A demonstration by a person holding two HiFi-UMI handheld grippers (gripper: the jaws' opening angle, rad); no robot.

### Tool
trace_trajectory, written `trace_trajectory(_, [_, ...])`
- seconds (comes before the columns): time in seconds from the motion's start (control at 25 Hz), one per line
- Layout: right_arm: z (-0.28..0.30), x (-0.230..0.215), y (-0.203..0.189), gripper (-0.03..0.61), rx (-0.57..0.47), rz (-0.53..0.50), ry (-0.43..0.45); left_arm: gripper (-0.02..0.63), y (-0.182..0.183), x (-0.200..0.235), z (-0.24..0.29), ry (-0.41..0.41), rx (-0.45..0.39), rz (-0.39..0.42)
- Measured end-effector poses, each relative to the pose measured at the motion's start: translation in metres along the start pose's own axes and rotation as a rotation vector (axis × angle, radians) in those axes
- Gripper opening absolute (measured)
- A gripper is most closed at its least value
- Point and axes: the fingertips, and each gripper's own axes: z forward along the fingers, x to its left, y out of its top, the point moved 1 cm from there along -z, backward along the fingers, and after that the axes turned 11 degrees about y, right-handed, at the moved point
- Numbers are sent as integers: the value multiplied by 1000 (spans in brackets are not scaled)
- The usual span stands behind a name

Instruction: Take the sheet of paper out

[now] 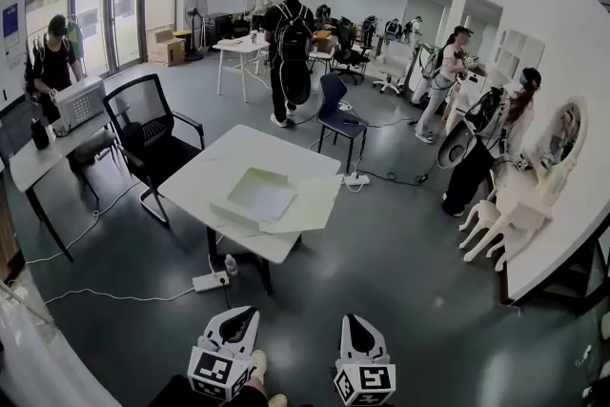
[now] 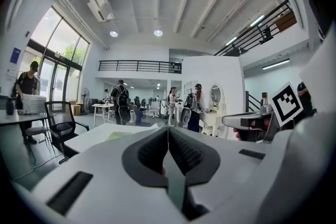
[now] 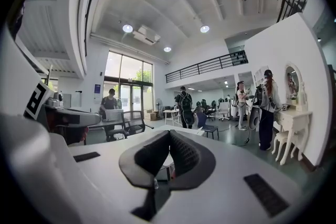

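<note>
A shallow pale box (image 1: 233, 208) lies open on the white table (image 1: 214, 162) ahead of me, its lid flap (image 1: 315, 208) folded out to the right. Inside it rests the sheet of paper (image 1: 261, 196). Both grippers hang low in the head view, well short of the table and over the grey floor. The left gripper (image 1: 240, 312) is shut with nothing between its pads, and so is the right gripper (image 1: 354, 320). In the left gripper view the table (image 2: 97, 137) shows beyond the closed left gripper (image 2: 168, 131). The right gripper (image 3: 169, 135) points level toward the room.
A black mesh chair (image 1: 152, 131) stands at the table's left, a blue chair (image 1: 338, 108) behind it. A power strip (image 1: 210, 281) and a small bottle (image 1: 231, 264) lie on the floor by the table leg. Several people stand further back. A white vanity (image 1: 519, 214) lines the right wall.
</note>
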Motion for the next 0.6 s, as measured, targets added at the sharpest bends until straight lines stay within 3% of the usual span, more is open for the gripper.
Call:
trace_trajectory(0.28, [36,-49,-3,17,12,10,-29,25,-2,-6,67,-29,7,-1])
trace_trajectory(0.6, [108,-89,5,17,40,40,-54,25,7,21,150,-49,40,4])
